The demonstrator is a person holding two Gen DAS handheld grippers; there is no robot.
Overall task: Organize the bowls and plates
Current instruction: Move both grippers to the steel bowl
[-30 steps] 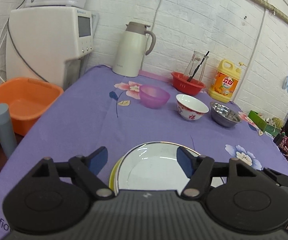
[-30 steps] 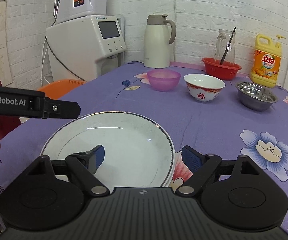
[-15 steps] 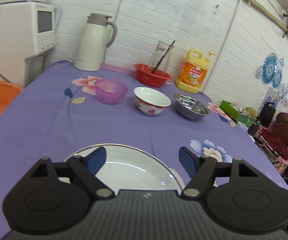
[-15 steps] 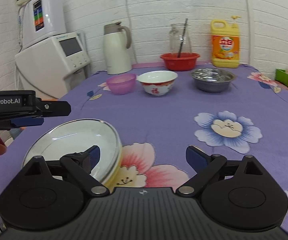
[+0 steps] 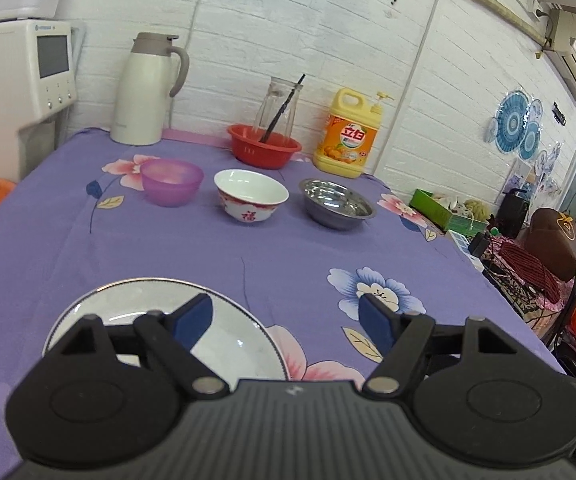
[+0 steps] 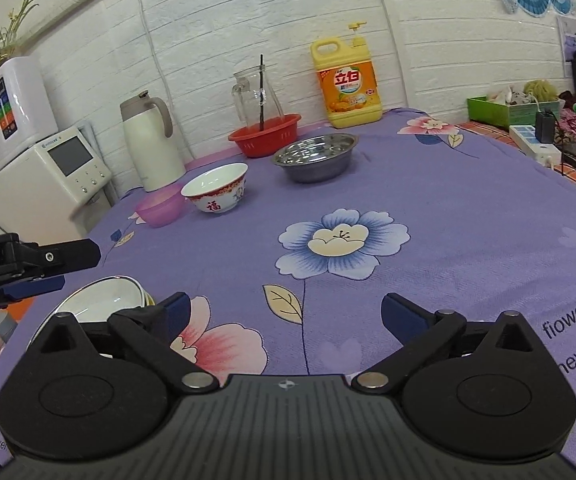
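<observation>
Change: both hand-held grippers are swinging rightward off the plate | Left hand-held gripper (image 5: 286,318): spread, empty | Right hand-held gripper (image 6: 284,314): spread, empty | Plate (image 5: 232,340): lying near-left on the purple desk (image 5: 208,256) | Bowls: purple bowl (image 5: 172,182), white bowl (image 5: 251,195), steel bowl (image 5: 336,203) sitting in a far row.

White-painted brick wall (image 5: 327,32) at twelve o'clock. Table under purple flowered cloth (image 5: 168,248) across the centre. White appliance with a screen (image 5: 20,76) at nine o'clock. Air conditioner (image 5: 575,60) and blue wall fans (image 5: 517,126) at two o'clock. Bright, even light.
</observation>
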